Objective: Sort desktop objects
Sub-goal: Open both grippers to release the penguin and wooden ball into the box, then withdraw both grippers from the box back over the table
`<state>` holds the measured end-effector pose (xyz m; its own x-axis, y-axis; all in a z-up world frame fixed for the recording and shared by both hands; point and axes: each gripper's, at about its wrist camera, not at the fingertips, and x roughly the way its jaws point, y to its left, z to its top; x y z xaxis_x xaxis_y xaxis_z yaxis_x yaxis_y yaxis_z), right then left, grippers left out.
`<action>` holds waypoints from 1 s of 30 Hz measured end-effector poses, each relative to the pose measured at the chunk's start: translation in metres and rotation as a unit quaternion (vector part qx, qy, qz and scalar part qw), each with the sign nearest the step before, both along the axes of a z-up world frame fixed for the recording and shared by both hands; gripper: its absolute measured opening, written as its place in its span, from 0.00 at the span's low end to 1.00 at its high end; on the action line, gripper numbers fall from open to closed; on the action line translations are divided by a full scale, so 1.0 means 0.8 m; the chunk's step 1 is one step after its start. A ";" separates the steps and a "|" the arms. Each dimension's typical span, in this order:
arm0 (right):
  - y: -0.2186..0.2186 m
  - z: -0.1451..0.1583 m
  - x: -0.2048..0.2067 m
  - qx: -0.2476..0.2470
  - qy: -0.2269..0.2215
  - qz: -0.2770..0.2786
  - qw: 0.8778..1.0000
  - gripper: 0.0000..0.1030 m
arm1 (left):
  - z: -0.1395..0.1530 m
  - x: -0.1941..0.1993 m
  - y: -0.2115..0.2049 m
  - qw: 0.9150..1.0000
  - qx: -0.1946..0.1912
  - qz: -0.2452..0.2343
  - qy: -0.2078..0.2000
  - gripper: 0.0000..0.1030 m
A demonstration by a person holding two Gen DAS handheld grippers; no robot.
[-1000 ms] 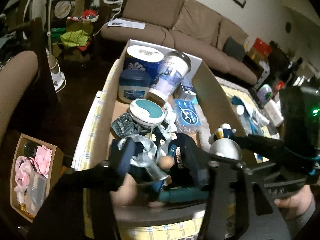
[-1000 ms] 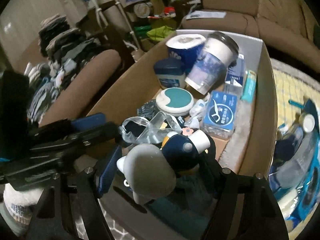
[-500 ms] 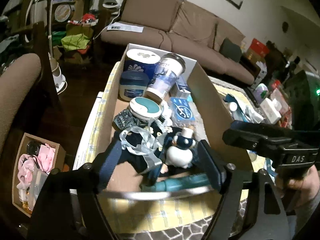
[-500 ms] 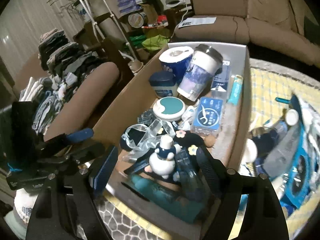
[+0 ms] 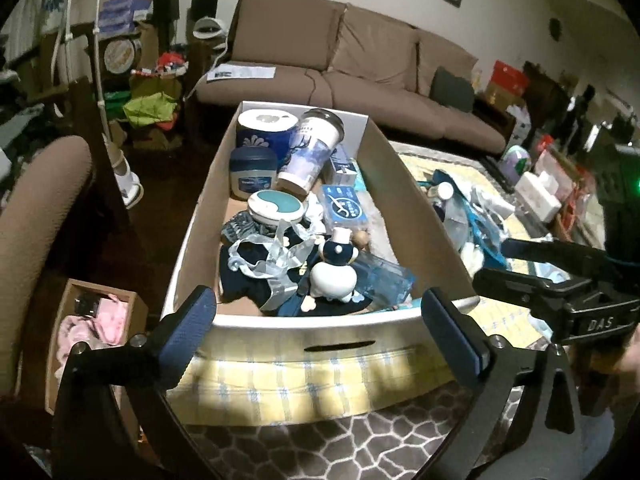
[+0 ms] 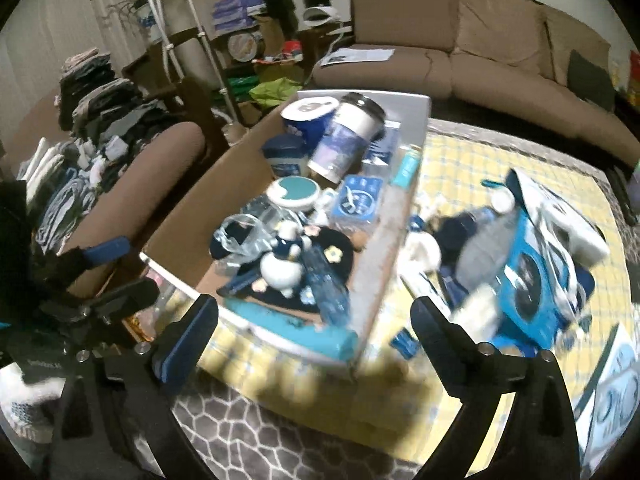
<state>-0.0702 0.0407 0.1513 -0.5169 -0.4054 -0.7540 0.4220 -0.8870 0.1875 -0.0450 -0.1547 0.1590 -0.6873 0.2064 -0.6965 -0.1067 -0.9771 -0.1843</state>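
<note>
Left tool (image 5: 316, 326): black frame, two fingers with dark blue pads (image 5: 188, 322), pointed forward and steeply downward. The jaws have just been opening and now stand spread wide apart; nothing lies between the pads, nothing is touched.

Right tool (image 6: 314, 330): same build, blue pads (image 6: 188, 338), likewise tilted forward and down. The jaws have just been opening and stand wide; the gap is empty. View blurred.

Right tool as seen from the left wrist (image 5: 560, 280): at right edge, black body, lettering "DAS", carried by a hand (image 5: 628, 360) only partly in view.

Left tool as seen from the right wrist (image 6: 92, 280): at left edge, one blue pad showing.
</note>
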 end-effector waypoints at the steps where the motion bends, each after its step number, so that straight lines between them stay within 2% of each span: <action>1: 0.004 -0.001 0.002 -0.001 -0.002 -0.004 1.000 0.97 | 0.002 0.003 0.001 1.000 -0.001 0.000 0.001 1.00; 9: 0.045 -0.003 0.037 0.007 0.006 -0.046 0.999 1.00 | 0.011 0.027 0.019 1.000 -0.007 -0.006 0.011 1.00; 16: 0.094 -0.030 0.059 0.037 0.010 -0.100 0.994 1.00 | -0.014 0.041 0.047 1.000 -0.014 -0.011 -0.006 1.00; 21: 0.124 -0.059 0.078 0.061 0.013 -0.134 0.989 1.00 | -0.051 0.050 0.077 1.000 -0.007 -0.014 -0.027 1.00; 24: 0.142 -0.086 0.084 0.081 0.006 -0.154 0.985 1.00 | -0.078 0.052 0.100 0.999 -0.018 -0.012 -0.043 1.00; 30: 0.174 -0.134 0.088 0.085 -0.012 -0.189 0.978 1.00 | -0.125 0.052 0.139 0.998 -0.025 0.000 -0.065 1.00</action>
